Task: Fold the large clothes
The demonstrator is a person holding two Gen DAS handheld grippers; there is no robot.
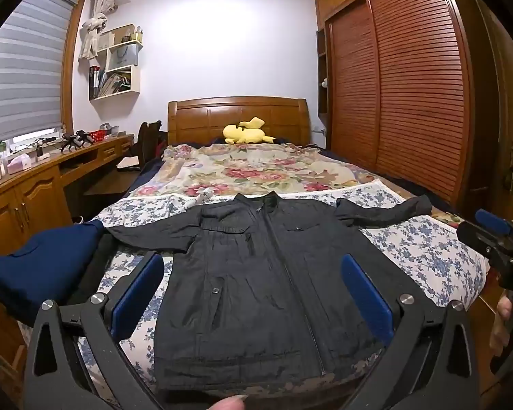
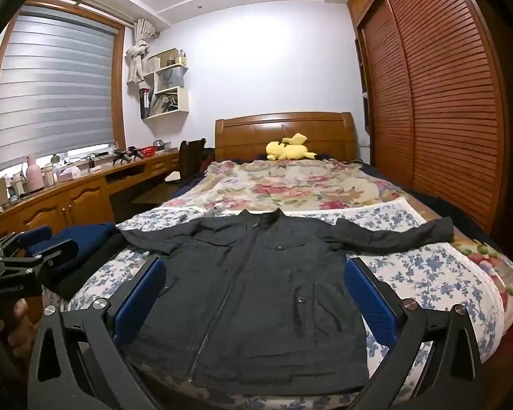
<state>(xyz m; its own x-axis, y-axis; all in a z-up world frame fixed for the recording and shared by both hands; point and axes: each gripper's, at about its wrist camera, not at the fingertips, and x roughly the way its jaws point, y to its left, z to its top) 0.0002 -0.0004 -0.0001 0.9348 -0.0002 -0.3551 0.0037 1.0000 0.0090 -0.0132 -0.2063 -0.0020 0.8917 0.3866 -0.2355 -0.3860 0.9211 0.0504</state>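
We see a dark grey zip-front jacket with snap pockets (image 1: 256, 273) spread flat, front up, in the lower centre of both views, lying on a white bedsheet with blue flower print (image 1: 427, 249) at the foot of a wooden bed with a carved headboard (image 1: 237, 116). Its sleeves stretch out to either side and its collar points toward the headboard.

Our left claw (image 1: 253, 294) is released, its blue-padded fingers (image 1: 138, 294) spread wide at the lower edge of the left view, above the jacket's lower half and gripping nothing. Our right claw (image 2: 256, 294) is likewise released, blue pads (image 2: 371, 297) wide apart over the jacket's body, holding nothing. Each claw also appears at the edge of the other's view, but too small there to judge.

At the left edge, touching the jacket's sleeve end, sits a folded navy blue garment (image 1: 41, 270) on top of something black.

In the upper left, white wall-mounted cube shelves (image 1: 118, 63) hold upright books and binders in the lower compartment, a pale paper bag in the middle one, and small items on top that we cannot identify. On the long wooden desk (image 1: 51, 167) under the window, a red mesh basket (image 1: 97, 134) sits among bottles and cables; its contents are too small to tell. A yellow plush toy (image 1: 246, 131) rests by the headboard, beyond a floral quilt (image 1: 256, 171).
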